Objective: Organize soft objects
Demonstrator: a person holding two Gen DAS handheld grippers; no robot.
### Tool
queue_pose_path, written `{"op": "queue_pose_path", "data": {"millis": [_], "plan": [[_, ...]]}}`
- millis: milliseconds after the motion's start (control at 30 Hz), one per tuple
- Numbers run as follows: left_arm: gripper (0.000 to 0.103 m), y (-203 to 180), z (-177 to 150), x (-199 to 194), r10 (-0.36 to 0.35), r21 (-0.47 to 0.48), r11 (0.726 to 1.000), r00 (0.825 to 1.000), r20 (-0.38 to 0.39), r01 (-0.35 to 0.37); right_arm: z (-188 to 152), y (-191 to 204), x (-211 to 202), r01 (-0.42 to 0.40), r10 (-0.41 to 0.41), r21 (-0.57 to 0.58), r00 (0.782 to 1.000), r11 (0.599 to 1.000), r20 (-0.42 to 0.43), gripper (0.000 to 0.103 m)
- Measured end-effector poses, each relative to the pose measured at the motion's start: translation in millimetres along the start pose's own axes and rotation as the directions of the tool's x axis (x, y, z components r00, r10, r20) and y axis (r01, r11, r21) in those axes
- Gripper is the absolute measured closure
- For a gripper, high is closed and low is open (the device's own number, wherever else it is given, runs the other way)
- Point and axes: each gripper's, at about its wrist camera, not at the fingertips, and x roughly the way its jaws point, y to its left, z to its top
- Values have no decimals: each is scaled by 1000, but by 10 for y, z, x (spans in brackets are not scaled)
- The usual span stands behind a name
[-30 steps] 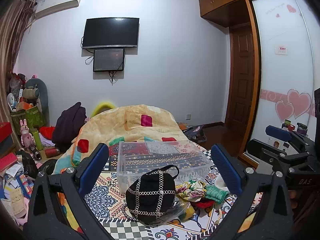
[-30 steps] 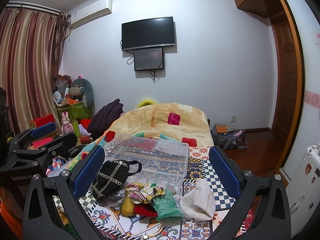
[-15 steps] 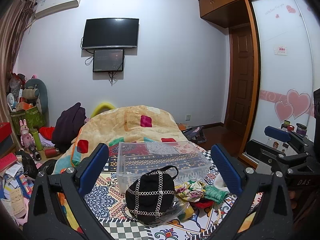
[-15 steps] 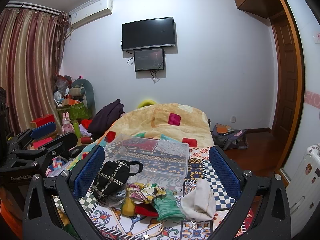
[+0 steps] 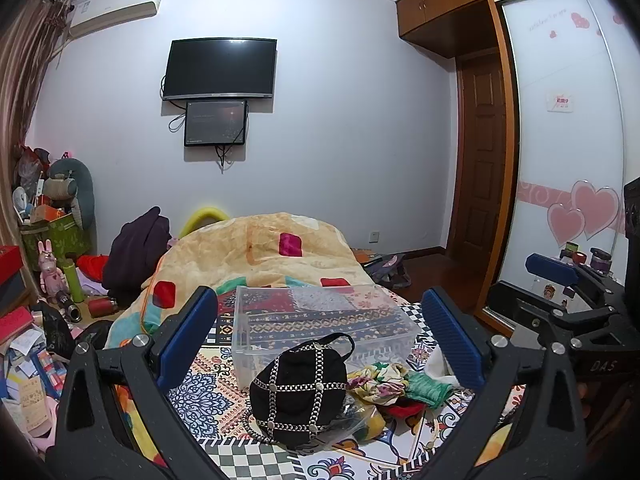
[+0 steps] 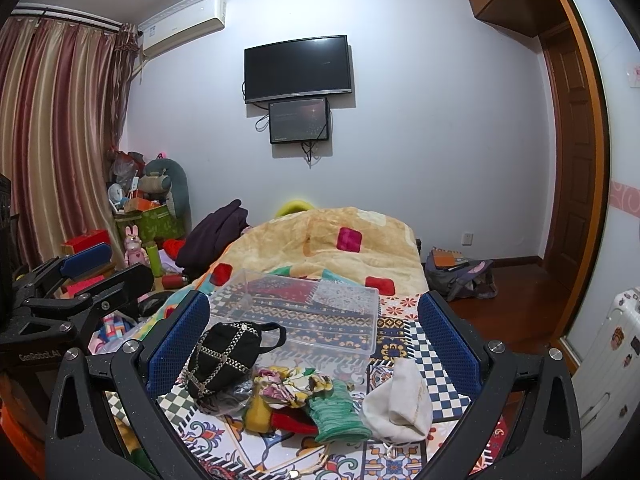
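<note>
A clear plastic bin [image 5: 320,322] [image 6: 304,312] stands empty on the patterned bedspread. In front of it lie a black pouch with silver chains [image 5: 300,390] [image 6: 224,360], a floral cloth [image 6: 292,386], a green knit piece [image 6: 340,412], a red and a yellow item, and a white cloth bag [image 6: 400,400]. My left gripper [image 5: 320,336] is open and empty, held above the black pouch. My right gripper [image 6: 312,340] is open and empty above the pile. Each gripper shows at the other view's edge.
A yellow quilt [image 5: 260,248] covers the far bed. Clutter, boxes and toys [image 5: 52,264] crowd the floor at left. A backpack [image 6: 460,276] lies on the floor at right, near a wardrobe [image 5: 560,160] and a white suitcase [image 6: 612,360].
</note>
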Motion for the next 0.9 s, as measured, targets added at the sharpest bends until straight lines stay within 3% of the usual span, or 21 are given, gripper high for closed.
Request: {"op": "queue_pose_path", "data": {"millis": [233, 433, 700, 900], "plan": [[0, 16, -17, 20, -8, -1, 1000, 1000, -15, 7, -3, -62, 28, 21, -21, 9, 1000, 1000, -4, 0], [0, 84, -77, 206, -32, -24, 999, 996, -84, 31, -64, -229, 114, 57, -57, 12, 998, 998, -36, 0], [0, 116, -321, 631, -29, -22, 999, 981, -194, 25, -233, -501, 371, 83, -75, 43, 985, 996, -152, 0], [0, 170, -573, 996, -8, -20, 1000, 962, -274, 3, -475, -750, 644, 127, -103, 70, 956, 989, -276, 0]]}}
